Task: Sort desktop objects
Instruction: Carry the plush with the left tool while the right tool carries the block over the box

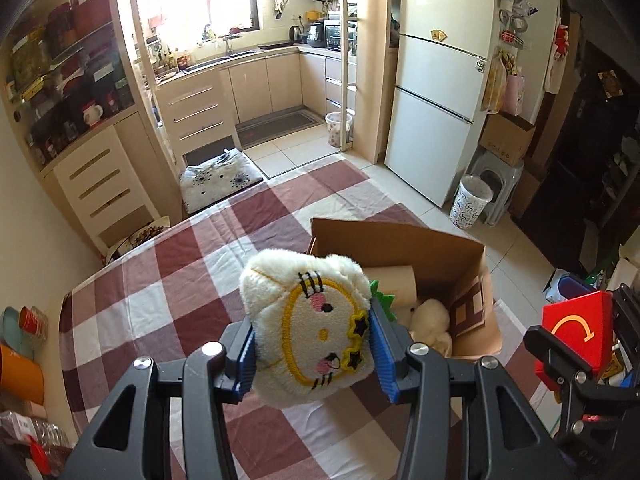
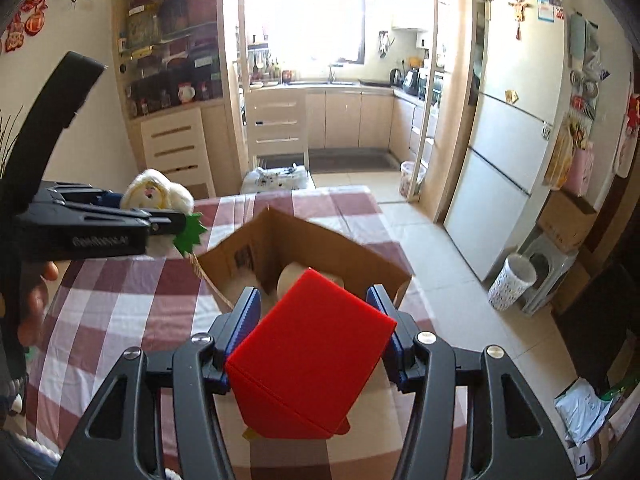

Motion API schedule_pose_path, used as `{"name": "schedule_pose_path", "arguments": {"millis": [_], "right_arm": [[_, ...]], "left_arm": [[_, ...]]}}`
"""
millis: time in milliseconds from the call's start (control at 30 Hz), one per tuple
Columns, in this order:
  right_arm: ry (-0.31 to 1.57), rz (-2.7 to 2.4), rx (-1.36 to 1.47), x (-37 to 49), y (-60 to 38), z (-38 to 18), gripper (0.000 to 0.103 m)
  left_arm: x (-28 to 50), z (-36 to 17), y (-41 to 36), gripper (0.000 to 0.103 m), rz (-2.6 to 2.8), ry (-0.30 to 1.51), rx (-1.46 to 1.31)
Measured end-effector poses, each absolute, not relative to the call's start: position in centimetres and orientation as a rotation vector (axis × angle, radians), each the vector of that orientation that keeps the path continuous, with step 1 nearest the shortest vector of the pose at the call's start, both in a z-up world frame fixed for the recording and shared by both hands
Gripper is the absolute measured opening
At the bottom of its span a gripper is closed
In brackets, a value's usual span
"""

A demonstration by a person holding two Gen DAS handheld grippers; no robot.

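My left gripper (image 1: pixel 314 350) is shut on a white plush toy (image 1: pixel 308 320) with a yellow-stitched face and green leaves, held above the checked tablecloth, just left of an open cardboard box (image 1: pixel 440 256). The toy also shows in the right wrist view (image 2: pixel 154 194). My right gripper (image 2: pixel 316 336) is shut on a red box (image 2: pixel 308 356), held in front of and slightly above the cardboard box (image 2: pixel 304 236). The red box also shows at the right in the left wrist view (image 1: pixel 576 328). Inside the cardboard box lie a beige roll (image 1: pixel 394 280) and a cream plush (image 1: pixel 430 316).
The table (image 1: pixel 180 272) has a red-and-white checked cloth. A cushioned chair (image 1: pixel 218 180) stands at its far edge. A fridge (image 1: pixel 436 100) and a patterned bin (image 1: pixel 470 200) stand on the floor to the right. Cups (image 1: pixel 24 328) sit at the left.
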State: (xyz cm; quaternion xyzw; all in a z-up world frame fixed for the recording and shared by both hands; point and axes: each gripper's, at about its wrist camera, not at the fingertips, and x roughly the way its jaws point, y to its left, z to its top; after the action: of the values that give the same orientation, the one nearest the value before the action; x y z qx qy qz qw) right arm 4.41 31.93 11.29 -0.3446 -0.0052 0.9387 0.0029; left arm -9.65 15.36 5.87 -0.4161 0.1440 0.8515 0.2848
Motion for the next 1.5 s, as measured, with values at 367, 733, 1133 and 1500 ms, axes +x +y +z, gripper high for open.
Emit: {"name": "schedule_pose_path", "arguments": {"millis": [367,733,1133,1500], "right_arm": [[0.046,2.932,-1.003,1.8,32.4,12.8,0.056],[0.085,2.918,-0.987,0.2,33.2,12.9,0.056],[0.103,2.908,-1.017,-0.7,33.6,12.1,0.056],[0.107,2.909,-1.045,-1.9,33.8,11.5,0.056]], "left_arm": [[-12.2,6.6,18.2,0.049,2.291,0.388,-1.107],[-13.7,5.4,19.2,0.049,2.293,0.419,-1.153],[-14.8,4.3,20.1,0.049,2.284,0.451,-1.189],[-15.7,3.7,20.7,0.049,2.269,0.471,-1.206]]}}
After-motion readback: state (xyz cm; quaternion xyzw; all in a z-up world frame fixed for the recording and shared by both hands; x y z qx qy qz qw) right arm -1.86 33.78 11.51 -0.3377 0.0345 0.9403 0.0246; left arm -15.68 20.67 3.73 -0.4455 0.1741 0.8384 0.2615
